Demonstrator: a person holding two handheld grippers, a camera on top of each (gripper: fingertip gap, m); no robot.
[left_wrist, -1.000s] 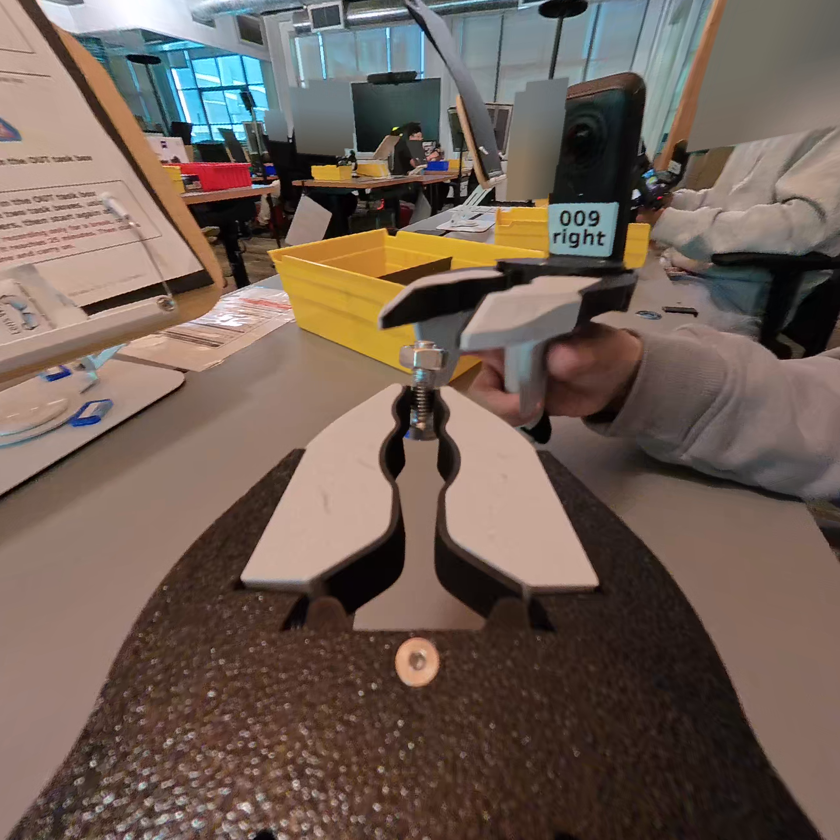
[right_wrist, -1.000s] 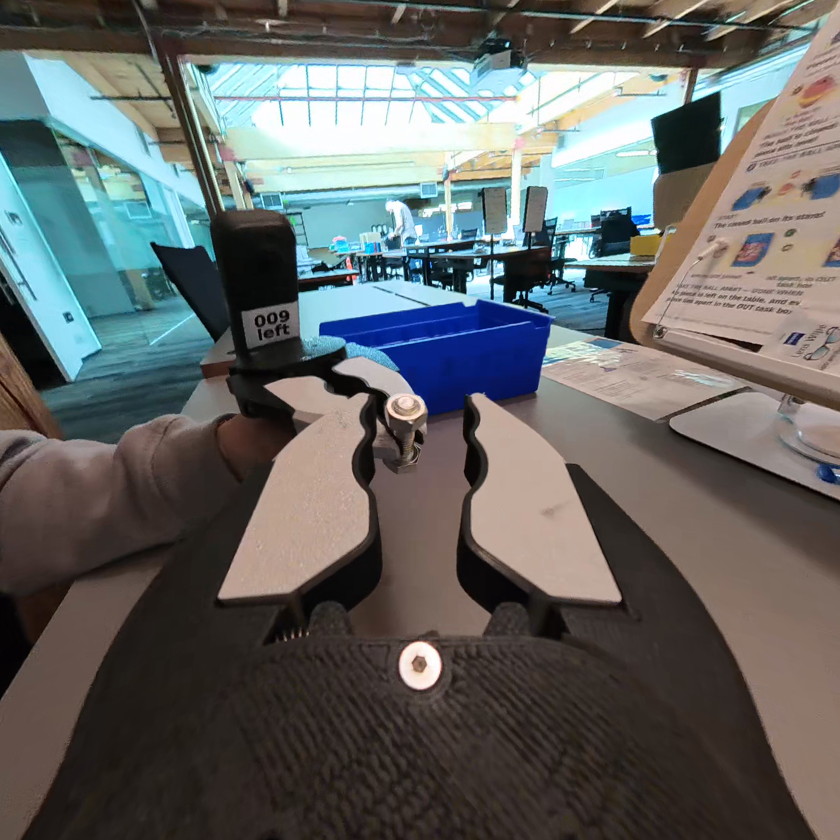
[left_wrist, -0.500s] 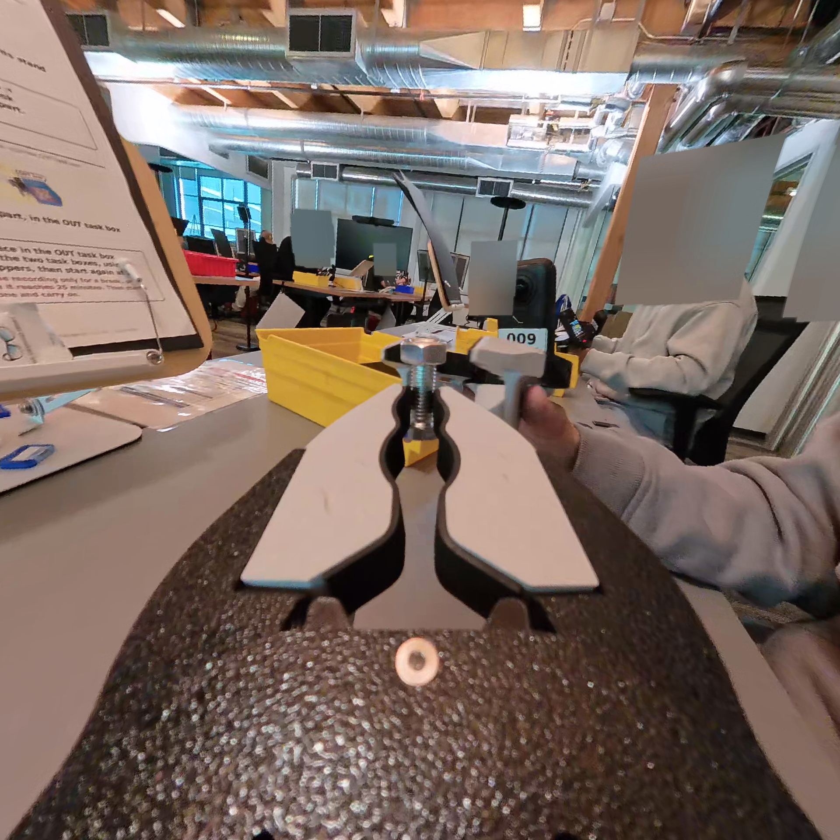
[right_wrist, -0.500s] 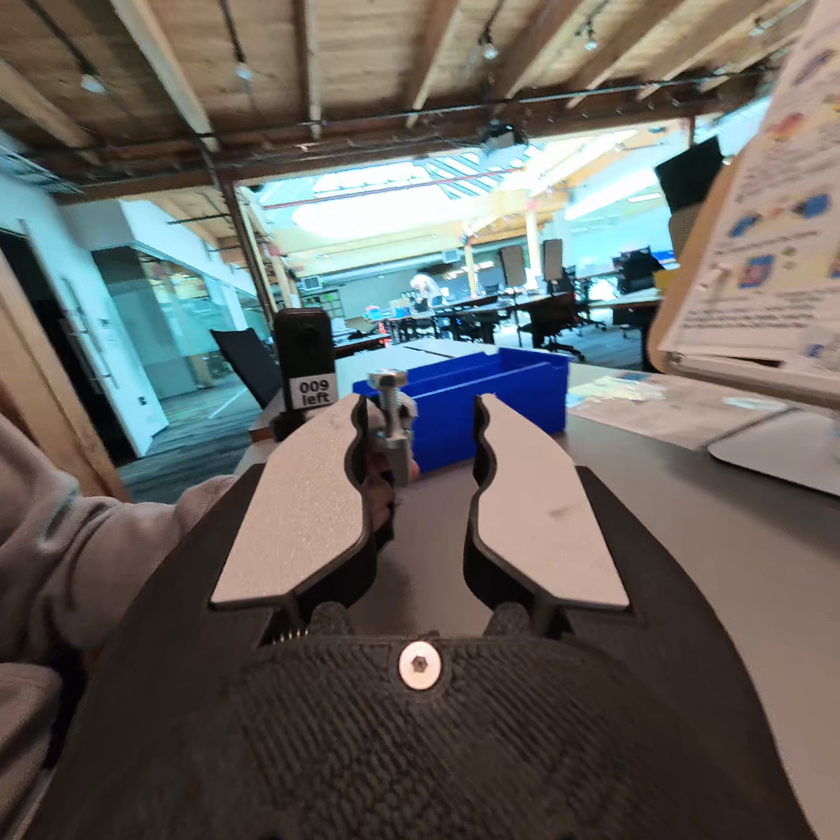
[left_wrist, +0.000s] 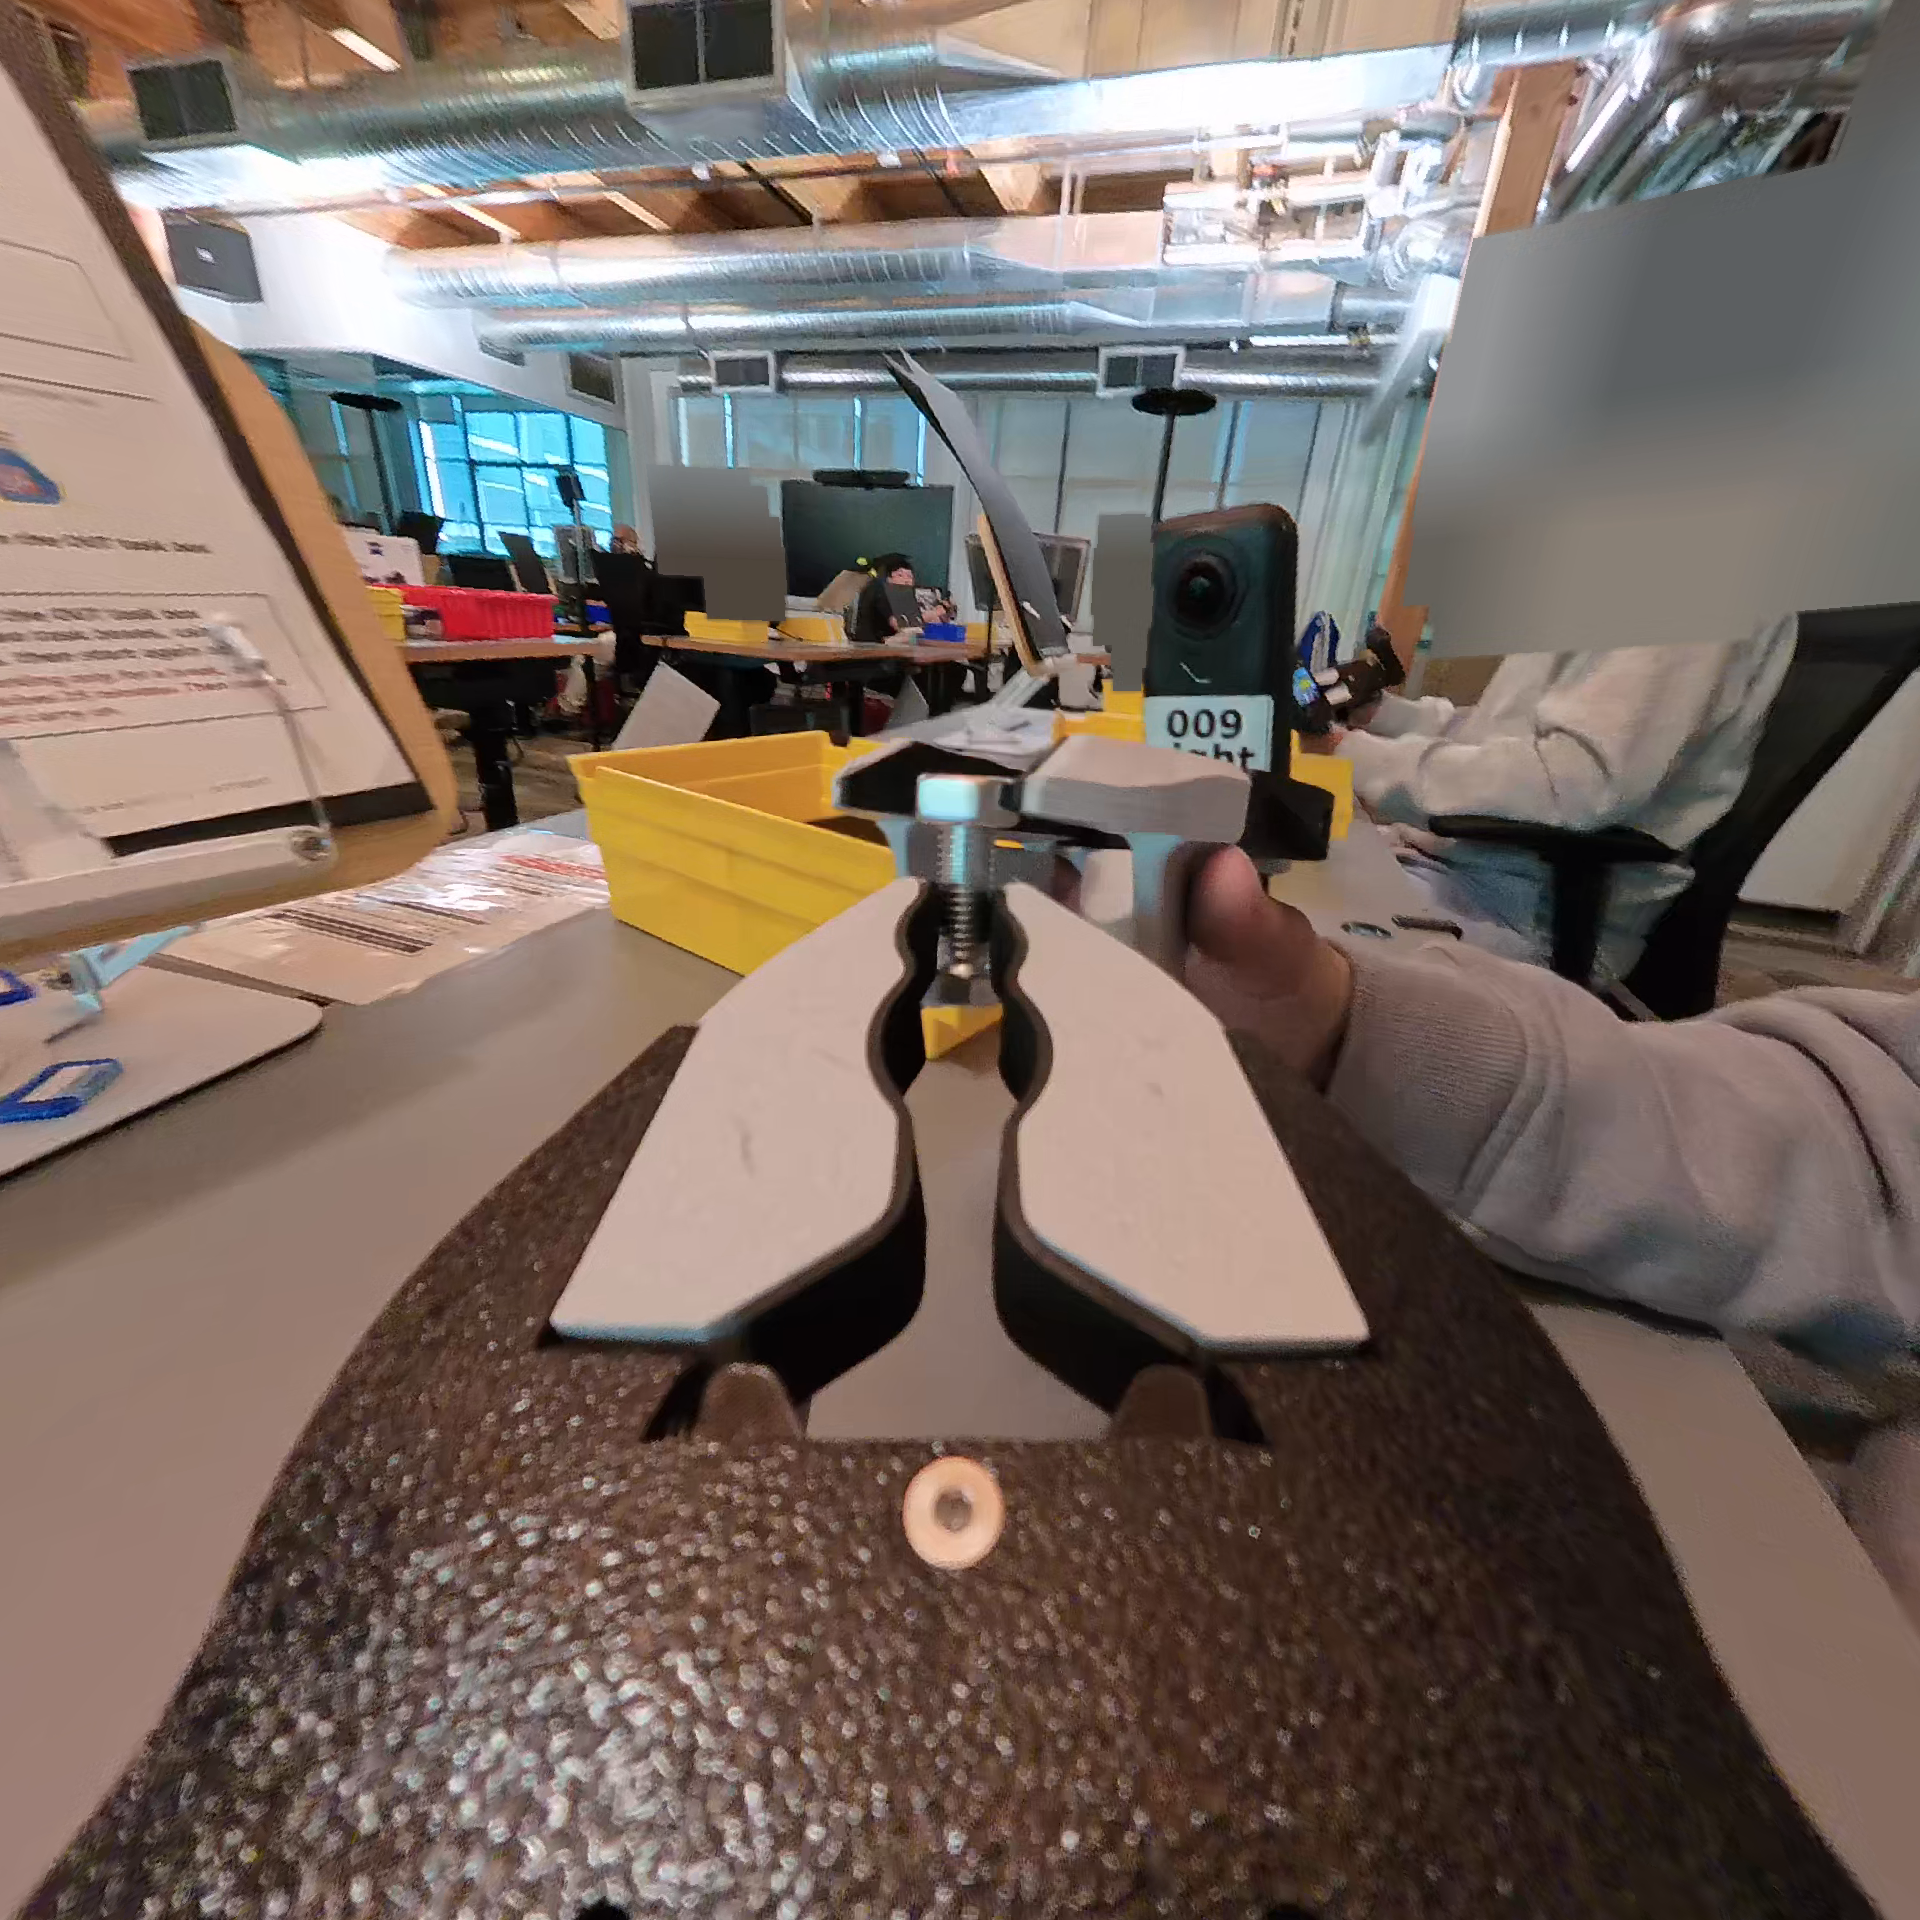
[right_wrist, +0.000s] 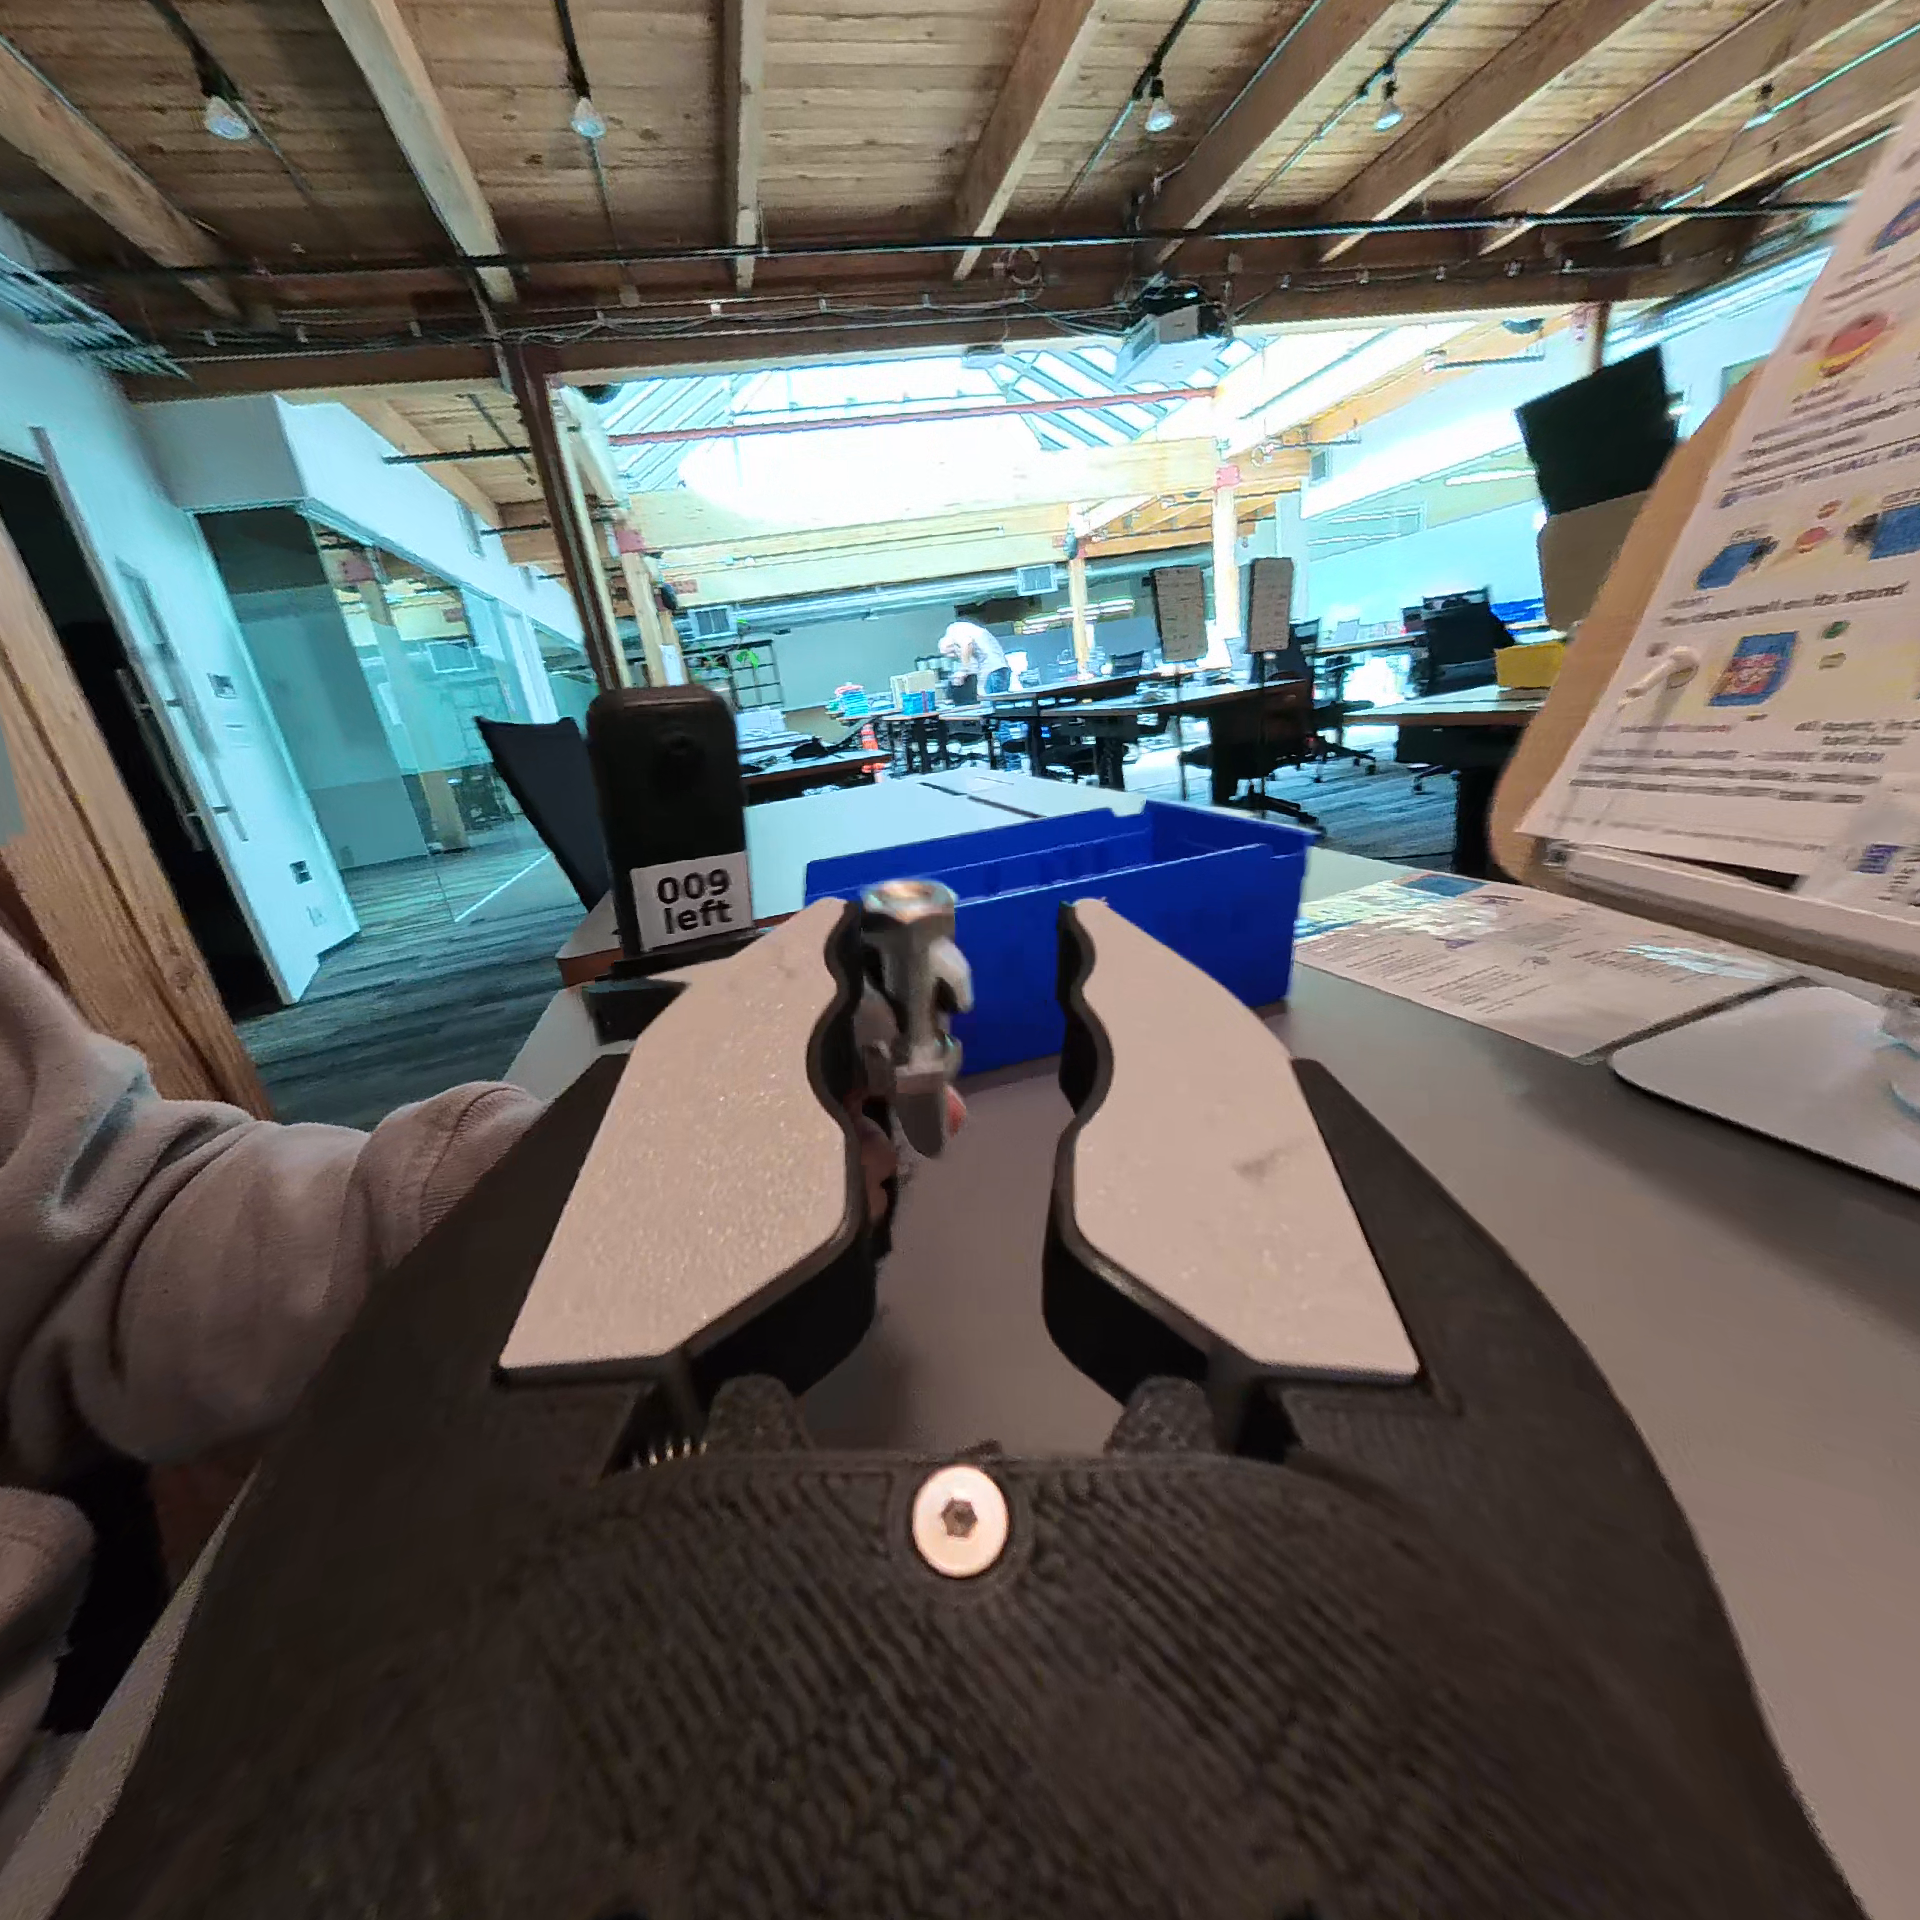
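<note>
Bolt (left_wrist: 961, 894) upright in left gripper (left_wrist: 961, 935)

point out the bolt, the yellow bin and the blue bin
bolt (left_wrist: 957, 902), left wrist view, on its threaded shank between the left tool's fingers
yellow bin (left_wrist: 727, 852), left wrist view, on its near side wall
blue bin (right_wrist: 1132, 935), right wrist view, on its front wall

1. Grey counter (left_wrist: 312, 1195) lies under and around the fingers.
2. Well beyond the fingers: rows of desks (right_wrist: 1143, 707), black office chairs (right_wrist: 1278, 727), windows (left_wrist: 520, 468).
3. Overhead: silver ducts (left_wrist: 831, 260), wood beams (right_wrist: 748, 125), a bright skylight (right_wrist: 883, 457).
4. Carpeted floor (right_wrist: 416, 966), glass partitions (right_wrist: 364, 675) left of the fingers.
</note>
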